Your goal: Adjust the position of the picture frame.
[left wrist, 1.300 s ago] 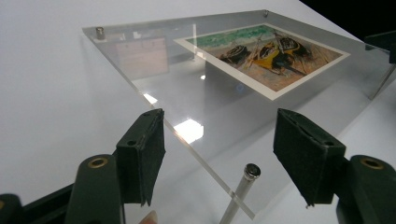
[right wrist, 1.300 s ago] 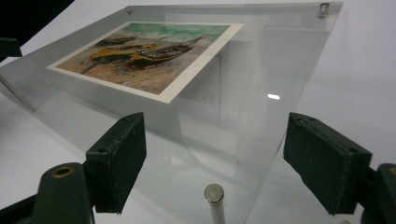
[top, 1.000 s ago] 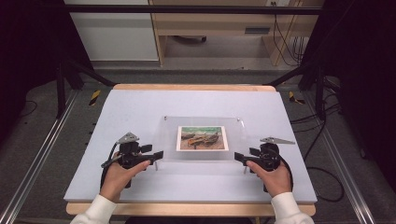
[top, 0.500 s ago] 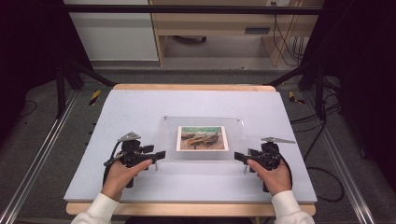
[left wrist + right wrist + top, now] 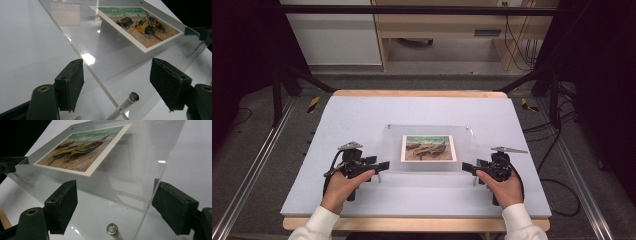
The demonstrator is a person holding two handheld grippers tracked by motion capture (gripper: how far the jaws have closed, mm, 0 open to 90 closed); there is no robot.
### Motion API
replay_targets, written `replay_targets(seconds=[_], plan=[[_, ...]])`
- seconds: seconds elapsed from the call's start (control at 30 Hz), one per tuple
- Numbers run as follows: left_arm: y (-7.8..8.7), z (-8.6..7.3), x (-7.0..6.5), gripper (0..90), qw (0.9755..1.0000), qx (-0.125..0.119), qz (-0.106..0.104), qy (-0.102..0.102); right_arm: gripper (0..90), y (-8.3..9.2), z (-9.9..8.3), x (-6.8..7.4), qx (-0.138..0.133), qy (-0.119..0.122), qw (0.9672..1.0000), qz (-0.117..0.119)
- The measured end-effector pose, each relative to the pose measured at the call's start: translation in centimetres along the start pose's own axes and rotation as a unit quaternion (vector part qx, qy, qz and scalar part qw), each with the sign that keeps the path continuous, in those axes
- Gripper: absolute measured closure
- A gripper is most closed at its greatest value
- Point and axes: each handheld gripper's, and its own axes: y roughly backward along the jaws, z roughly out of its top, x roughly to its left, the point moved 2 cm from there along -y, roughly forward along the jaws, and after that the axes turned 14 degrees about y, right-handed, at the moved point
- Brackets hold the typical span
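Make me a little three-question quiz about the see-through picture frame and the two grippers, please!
1. True or false: the left gripper is open.
2. What does the picture inside the clear frame show: A) boats, B) a cat, C) a house?
3. What shiny part stands under the frame's corner, between the right gripper's jaws?

Key: 1 true. 2 A. 3 a metal standoff post.

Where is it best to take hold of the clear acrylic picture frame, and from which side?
Probably by its two near corners, one from each side. The acrylic picture frame is a thin clear panel on metal standoff pins, so its edges are free. The open left gripper and right gripper already straddle those edges.
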Motion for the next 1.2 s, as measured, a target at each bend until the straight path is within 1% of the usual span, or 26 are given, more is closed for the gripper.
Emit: replay_targets(seconds=[0.17,0.23,0.27,0.53,0.57,0.67,0.77,0.83,0.93,0.97,1.0,1.03,1.07,1.1,1.13,1.17,1.2], plan=[[-0.1,0.0,0.3,26.0,0.9998,0.005,-0.010,0.015,21.2,0.0,0.0,0.0,-0.001,0.000,1.0000,-0.001],[-0.4,0.0,0.3,26.0,0.9994,0.012,-0.022,0.023,21.9,0.0,0.0,-0.1,-0.002,0.000,1.0000,-0.001],[-0.5,0.0,0.3,25.3,0.9992,0.013,-0.024,0.027,22.0,-0.1,0.0,-0.1,-0.002,-0.001,1.0000,-0.002],[-0.7,0.0,0.3,26.0,0.9993,0.005,-0.022,0.030,22.6,0.0,0.0,-0.1,-0.005,0.001,1.0000,-0.003],[-0.7,0.0,0.4,26.1,0.9994,0.006,-0.020,0.026,22.7,-0.1,0.1,-0.1,0.000,0.003,1.0000,-0.005],[-0.7,0.1,0.4,26.5,0.9996,0.003,-0.015,0.025,23.1,-0.1,0.2,0.1,0.004,0.005,1.0000,-0.006],[-0.6,0.2,0.3,26.8,0.9997,0.007,-0.011,0.020,24.1,0.0,0.4,0.2,0.010,0.006,0.9999,-0.009],[-0.6,0.3,0.1,26.8,0.9999,0.006,-0.006,0.014,25.2,0.0,0.4,0.3,0.007,0.008,0.9998,-0.016],[-0.4,0.4,-0.1,26.8,1.0000,0.003,0.002,0.000,27.9,0.1,0.6,0.4,-0.002,0.016,0.9996,-0.025],[-0.4,0.4,-0.2,27.2,1.0000,-0.002,0.004,-0.003,28.1,0.1,0.7,0.4,-0.005,0.019,0.9994,-0.027],[-0.4,0.4,-0.2,28.1,1.0000,-0.002,0.004,-0.003,28.1,0.1,0.7,0.4,-0.005,0.019,0.9994,-0.027],[-0.3,0.6,-0.2,28.9,0.9999,-0.010,0.008,-0.009,30.1,0.1,0.9,0.5,-0.006,0.025,0.9992,-0.031],[-0.3,0.6,-0.2,29.8,0.9999,-0.010,0.008,-0.009,31.3,0.2,1.0,0.5,-0.009,0.028,0.9990,-0.033],[-0.2,0.8,0.0,30.3,0.9996,-0.020,0.011,-0.014,32.2,0.2,1.1,0.5,-0.014,0.031,0.9988,-0.035],[-0.2,0.8,0.0,30.7,0.9996,-0.020,0.011,-0.014,32.7,0.2,1.3,0.6,-0.019,0.039,0.9984,-0.038],[-0.3,1.0,0.1,31.4,0.9993,-0.031,0.013,-0.017,33.2,0.2,1.5,0.6,-0.023,0.043,0.9980,-0.041],[-0.3,1.0,0.1,31.7,0.9993,-0.031,0.013,-0.017,33.9,0.1,1.7,0.6,-0.025,0.049,0.9976,-0.043]])
